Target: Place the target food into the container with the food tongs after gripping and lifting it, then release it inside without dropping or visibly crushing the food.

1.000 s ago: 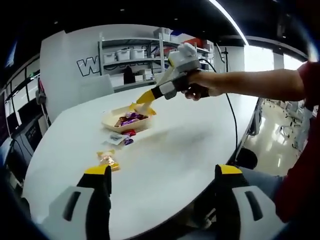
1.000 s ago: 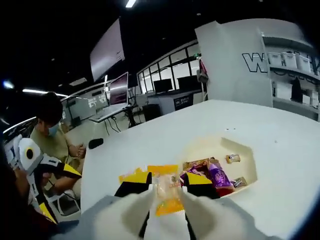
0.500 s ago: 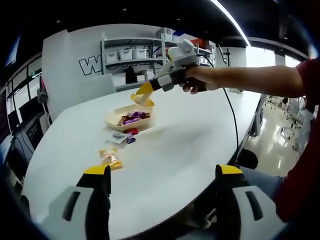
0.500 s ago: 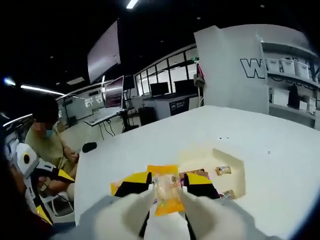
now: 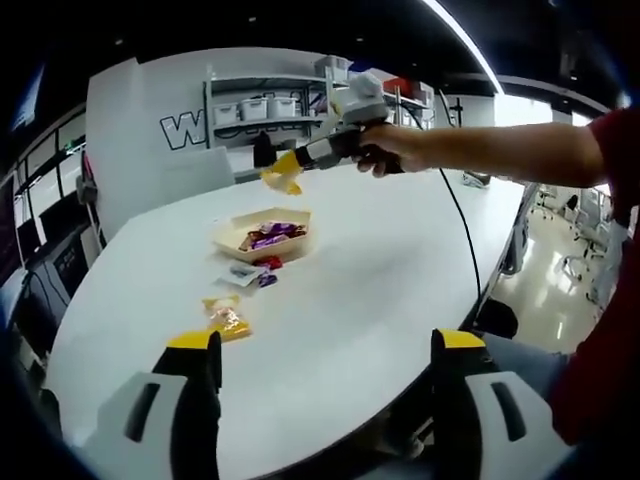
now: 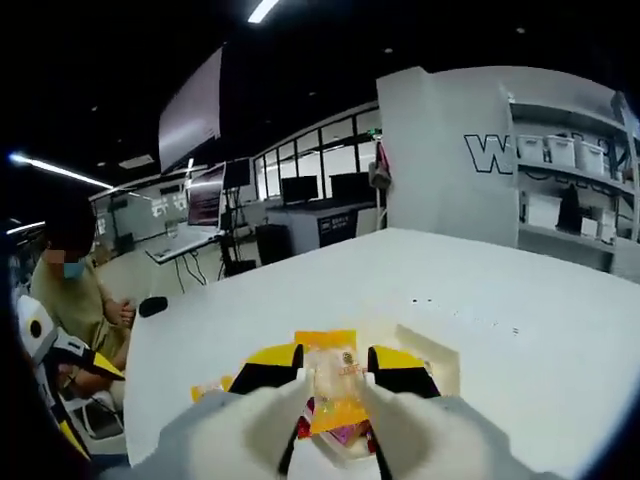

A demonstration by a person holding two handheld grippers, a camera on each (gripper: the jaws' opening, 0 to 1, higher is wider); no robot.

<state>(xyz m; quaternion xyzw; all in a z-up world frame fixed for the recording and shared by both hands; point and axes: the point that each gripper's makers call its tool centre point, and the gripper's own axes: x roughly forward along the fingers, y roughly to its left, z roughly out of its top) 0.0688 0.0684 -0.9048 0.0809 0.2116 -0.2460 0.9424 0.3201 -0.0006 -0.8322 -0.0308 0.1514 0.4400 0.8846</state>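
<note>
An open office with shelving (image 5: 270, 100) and desk monitors (image 6: 300, 188) surrounds a large white oval table (image 5: 360, 290). At the table's centre sits a shallow cream container (image 5: 262, 237) holding wrapped sweets, with loose packets (image 5: 250, 275) at its 6 o'clock. The left gripper (image 5: 318, 350) hovers with jaws spread wide, holding nothing. The right gripper (image 6: 336, 372) pinches an orange snack packet (image 6: 337, 385) above the container (image 6: 420, 345).

One container (image 5: 262, 238) of sweets, three loose packets (one (image 5: 224, 319) orange) beside it.
</note>
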